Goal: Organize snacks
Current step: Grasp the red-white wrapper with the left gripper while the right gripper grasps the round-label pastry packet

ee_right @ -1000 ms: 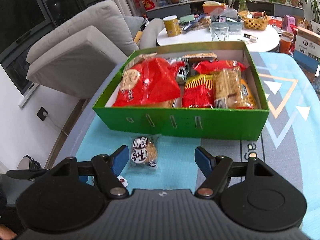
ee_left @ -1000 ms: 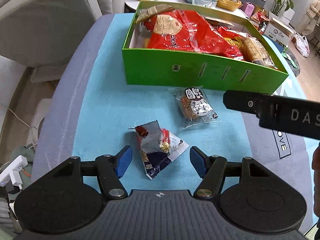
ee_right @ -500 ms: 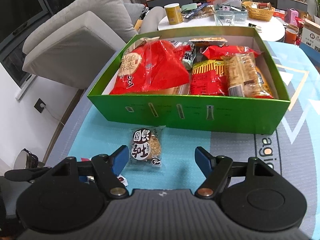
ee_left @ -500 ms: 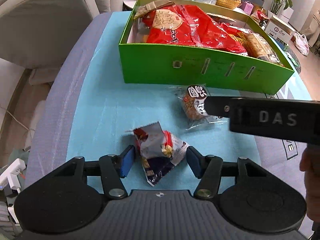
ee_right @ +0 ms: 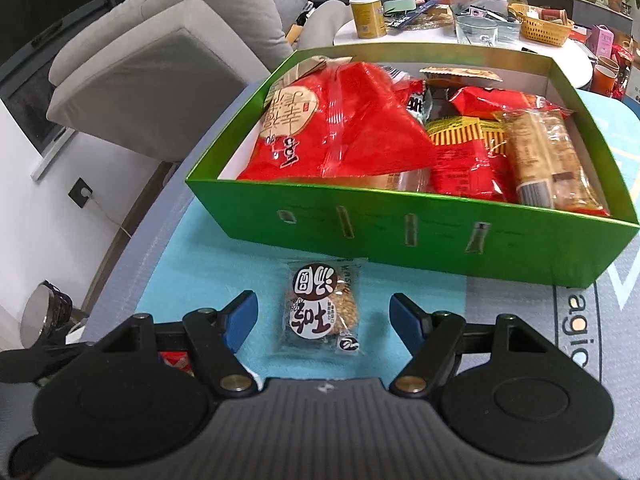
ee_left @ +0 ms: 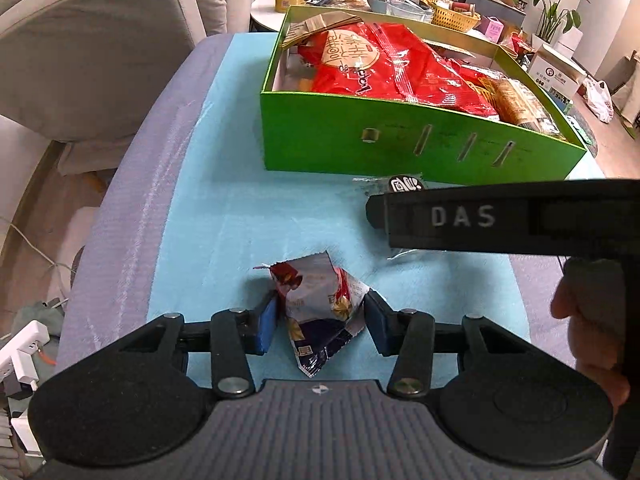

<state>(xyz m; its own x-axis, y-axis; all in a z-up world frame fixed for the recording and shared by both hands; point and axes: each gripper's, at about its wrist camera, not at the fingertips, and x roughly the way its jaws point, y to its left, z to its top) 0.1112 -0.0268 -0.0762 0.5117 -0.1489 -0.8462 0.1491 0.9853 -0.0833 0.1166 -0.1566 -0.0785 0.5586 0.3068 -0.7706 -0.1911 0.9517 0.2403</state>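
the left gripper (ee_left: 320, 320) has just been closing and now pinches the crinkly snack packet (ee_left: 320, 312), light and soft, at its sides. the right gripper (ee_right: 324, 316) is wide apart around the flat cookie pack (ee_right: 322, 312), not touching. the green box (ee_right: 400, 232) waits at 12 o'clock.

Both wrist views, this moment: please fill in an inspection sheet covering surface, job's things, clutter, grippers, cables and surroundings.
Surface: light blue mat on a grey table edge.
Job's things: open green cardboard box packed with red and clear snack bags; crumpled silver-and-red snack packet and clear round-cracker packet lie on the mat in front of it.
Clutter: nothing seen on the mat.
Grippers: left gripper, jaws just closing, pads touching the crumpled packet's sides; right gripper, jaws open, straddling the cracker packet without touching.
Cables: white power strip with cords by the floor.
Surroundings: grey sofa; round white side table crowded with a yellow can, basket and containers; potted plants behind.
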